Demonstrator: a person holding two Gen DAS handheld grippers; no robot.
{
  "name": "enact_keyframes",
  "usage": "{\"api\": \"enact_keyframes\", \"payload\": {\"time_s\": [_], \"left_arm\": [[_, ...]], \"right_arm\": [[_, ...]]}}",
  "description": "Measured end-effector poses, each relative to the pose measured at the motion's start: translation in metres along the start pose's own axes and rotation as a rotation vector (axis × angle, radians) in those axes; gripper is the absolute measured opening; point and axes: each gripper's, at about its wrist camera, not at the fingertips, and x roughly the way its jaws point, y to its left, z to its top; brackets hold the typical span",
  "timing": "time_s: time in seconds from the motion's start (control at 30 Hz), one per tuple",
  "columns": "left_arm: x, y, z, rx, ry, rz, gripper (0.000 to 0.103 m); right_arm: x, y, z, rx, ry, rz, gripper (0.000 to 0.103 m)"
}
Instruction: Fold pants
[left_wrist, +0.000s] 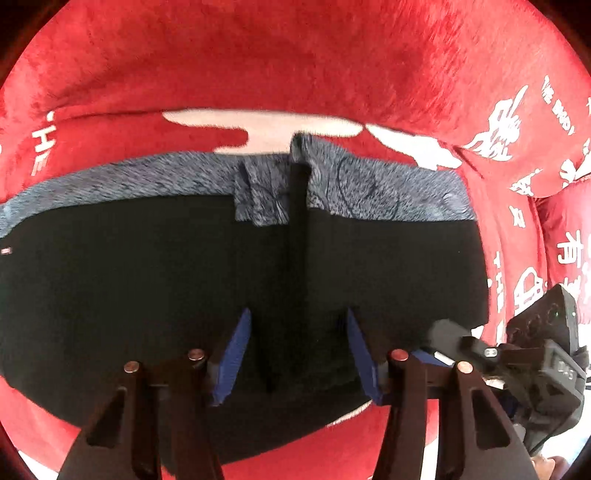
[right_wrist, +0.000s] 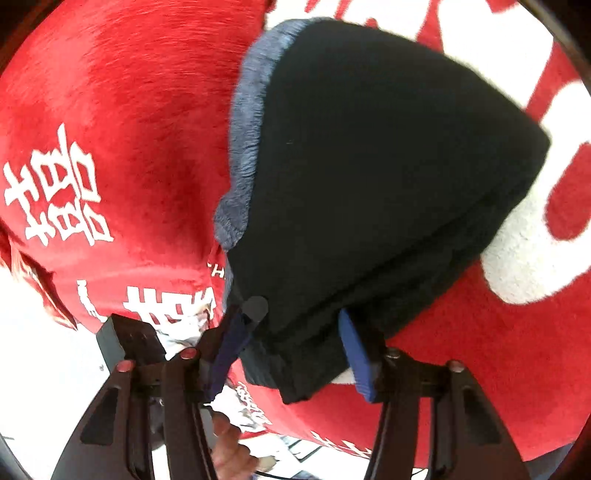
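Black pants with a grey-blue fleecy lining lie folded on a red blanket. My left gripper is open, its blue pads straddling a raised fold at the near edge of the pants. In the right wrist view the pants form a thick folded bundle with the lining along the left edge. My right gripper is open, its blue pads on either side of the bundle's near corner. The right gripper's body shows at the lower right of the left wrist view.
The red plush blanket with white characters covers the surface and rises in folds behind the pants. A white floor or surface shows past the blanket's edge at lower left. A fingertip shows low down.
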Motion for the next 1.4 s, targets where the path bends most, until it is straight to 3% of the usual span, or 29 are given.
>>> {"api": "enact_keyframes", "payload": {"time_s": [0.03,0.07,0.13,0.2,0.3,0.33,0.37,0.43,0.47,0.5,0.57,0.63,0.7,0.8,0.83,0.9,1.0,1.17,1.27,1.4], "left_arm": [[0.001,-0.004,-0.002,0.005,0.000,0.013,0.055],[0.001,-0.007,-0.003,0.014,-0.005,0.022,0.055],[-0.001,-0.009,-0.006,0.028,-0.011,0.033,0.055],[-0.009,-0.008,-0.010,0.020,-0.028,0.028,0.055],[-0.016,-0.006,-0.012,0.002,-0.058,0.040,0.056],[-0.015,-0.005,-0.011,-0.001,-0.052,0.041,0.056],[-0.010,-0.005,-0.009,-0.006,-0.036,0.042,0.056],[0.001,-0.004,-0.006,-0.015,0.004,0.033,0.056],[0.004,-0.006,-0.006,-0.011,-0.005,0.049,0.056],[0.002,-0.006,-0.007,-0.008,-0.012,0.055,0.056],[-0.008,-0.008,-0.013,-0.007,-0.031,0.057,0.056],[-0.018,-0.008,-0.021,-0.007,-0.065,0.049,0.056],[-0.025,-0.006,-0.033,0.006,-0.092,0.083,0.056],[-0.007,0.006,-0.041,-0.044,-0.027,0.131,0.062],[-0.008,0.008,-0.041,-0.067,-0.030,0.120,0.062],[-0.021,0.012,-0.042,-0.094,-0.068,0.112,0.062],[-0.039,0.016,-0.047,-0.091,-0.121,0.170,0.062],[-0.041,0.027,-0.059,-0.092,-0.097,0.201,0.062],[-0.033,0.027,-0.067,-0.071,-0.086,0.226,0.062],[-0.016,0.034,-0.070,-0.080,-0.072,0.248,0.063]], "right_arm": [[0.009,-0.001,0.002,0.020,0.013,-0.012,0.035],[0.016,-0.002,0.001,0.038,0.021,-0.026,0.019],[0.022,-0.003,0.004,0.064,0.027,-0.024,0.017],[0.019,0.007,0.001,0.008,0.031,-0.023,0.017],[0.012,0.018,-0.006,-0.068,0.030,-0.077,0.024],[0.011,0.019,-0.006,-0.067,0.021,-0.092,0.031],[0.011,0.017,-0.004,-0.048,-0.004,-0.089,0.046],[0.009,0.008,0.001,0.013,-0.042,-0.049,0.050],[0.013,0.002,0.005,0.060,-0.047,-0.012,0.046],[0.017,-0.002,0.008,0.086,-0.038,0.006,0.015],[0.022,0.001,0.011,0.080,-0.008,-0.013,0.012],[0.017,0.010,0.006,0.043,0.010,0.026,0.012],[0.009,0.015,-0.004,0.003,0.023,0.026,0.012],[0.027,0.002,-0.008,0.001,0.043,-0.091,0.013],[0.033,-0.004,-0.005,0.018,0.044,-0.080,0.013],[0.034,-0.006,0.000,0.059,0.075,-0.021,0.027],[0.020,0.001,-0.006,0.020,0.142,0.025,0.050],[0.008,0.016,-0.022,-0.023,0.191,0.099,0.050],[0.030,0.028,-0.021,-0.020,0.177,0.078,0.050],[0.031,0.009,-0.010,0.029,0.168,0.056,0.049]]}}
